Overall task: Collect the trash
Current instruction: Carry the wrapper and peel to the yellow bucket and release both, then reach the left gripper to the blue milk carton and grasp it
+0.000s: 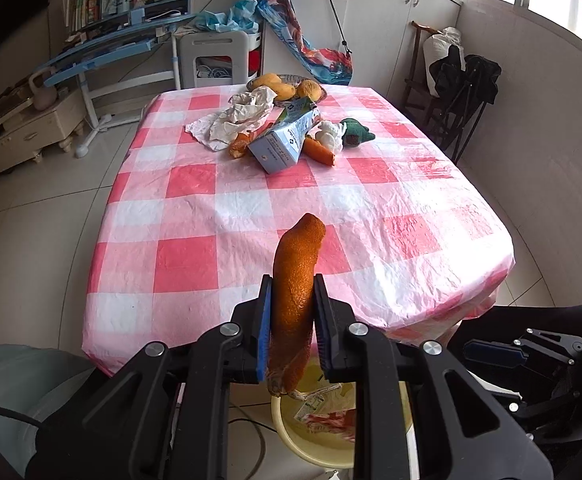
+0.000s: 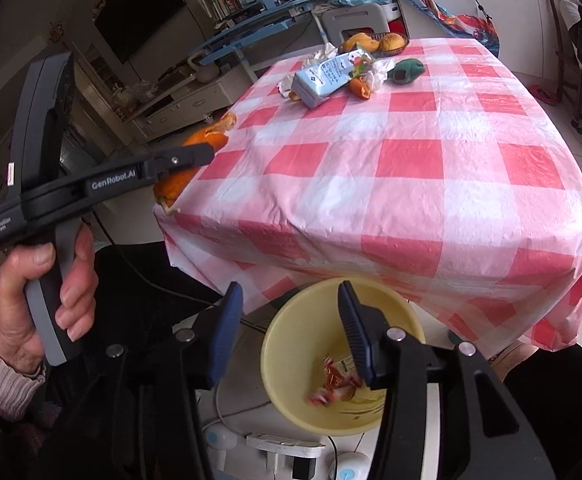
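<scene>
My left gripper (image 1: pixel 291 300) is shut on an orange peel (image 1: pixel 297 276), held above the near edge of the checked table (image 1: pixel 219 216); the peel also shows in the right wrist view (image 2: pixel 207 140). The yellow bin (image 2: pixel 291 312) stands on the floor below the table edge, with wrappers (image 2: pixel 333 386) inside; it also shows in the left wrist view (image 1: pixel 287 420). My right gripper (image 2: pixel 289 308) is open and empty, directly above the bin. More trash lies far on the table: a blue carton (image 1: pixel 285 140), crumpled paper (image 1: pixel 239 116), orange peels (image 1: pixel 319 150), a white tissue (image 1: pixel 331 134).
A bowl of fruit (image 1: pixel 287 86) and a green soft toy (image 1: pixel 357 130) sit at the table's far end. A power strip and cables (image 2: pixel 283 446) lie on the floor beside the bin. Chairs (image 1: pixel 459 88) stand right of the table, a desk (image 1: pixel 111 48) to the left.
</scene>
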A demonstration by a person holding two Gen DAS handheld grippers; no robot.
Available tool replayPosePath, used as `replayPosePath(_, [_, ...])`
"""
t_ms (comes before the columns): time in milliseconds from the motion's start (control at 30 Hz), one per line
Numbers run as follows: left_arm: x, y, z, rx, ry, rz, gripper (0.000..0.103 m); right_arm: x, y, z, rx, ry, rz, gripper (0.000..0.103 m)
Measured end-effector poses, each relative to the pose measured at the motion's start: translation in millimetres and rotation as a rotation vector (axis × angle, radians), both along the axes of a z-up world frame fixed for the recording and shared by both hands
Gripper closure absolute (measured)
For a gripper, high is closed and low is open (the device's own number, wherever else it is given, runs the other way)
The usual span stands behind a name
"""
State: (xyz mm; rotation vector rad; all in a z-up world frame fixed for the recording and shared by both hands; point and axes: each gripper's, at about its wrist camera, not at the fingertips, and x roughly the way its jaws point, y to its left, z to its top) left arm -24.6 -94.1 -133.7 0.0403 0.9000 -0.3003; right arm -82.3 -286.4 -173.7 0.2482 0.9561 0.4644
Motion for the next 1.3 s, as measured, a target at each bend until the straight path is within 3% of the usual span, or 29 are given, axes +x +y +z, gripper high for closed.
replayPosePath(133, [-10, -6, -2, 0.010, 0.011, -0.016, 0.084, 0, -9, 10, 0.013, -0.059, -0.058, 0.045])
replayPosePath(300, [-23, -15, -9, 0.023, 0.034, -0.040, 0.084, -2, -24, 19, 0.026, -0.113, -0.143, 0.040])
replayPosePath(600, [-55, -36, -29, 0.048, 0.113, -0.126, 0.083, -2, -40, 23, 0.048, -0.147, -0.213, 0.037])
replayPosePath(700, [-64, -41, -31, 0.049, 0.132, -0.158, 0.073, -3, -41, 25, 0.049, -0.158, -0.222, 0.035])
replayPosePath(767, [-67, -43, -29, 0.059, 0.121, -0.161, 0.061, -4, -43, 26, 0.050, -0.163, -0.230, 0.035])
replayPosePath(1167, [-75, -35, 8, 0.136, -0.050, -0.064, 0.033, -8, -46, 27, 0.040, -0.172, -0.249, 0.032])
replayPosePath(1300, [-74, -31, 14, 0.146, -0.081, -0.034, 0.030, -8, -46, 27, 0.030, -0.173, -0.248, 0.030])
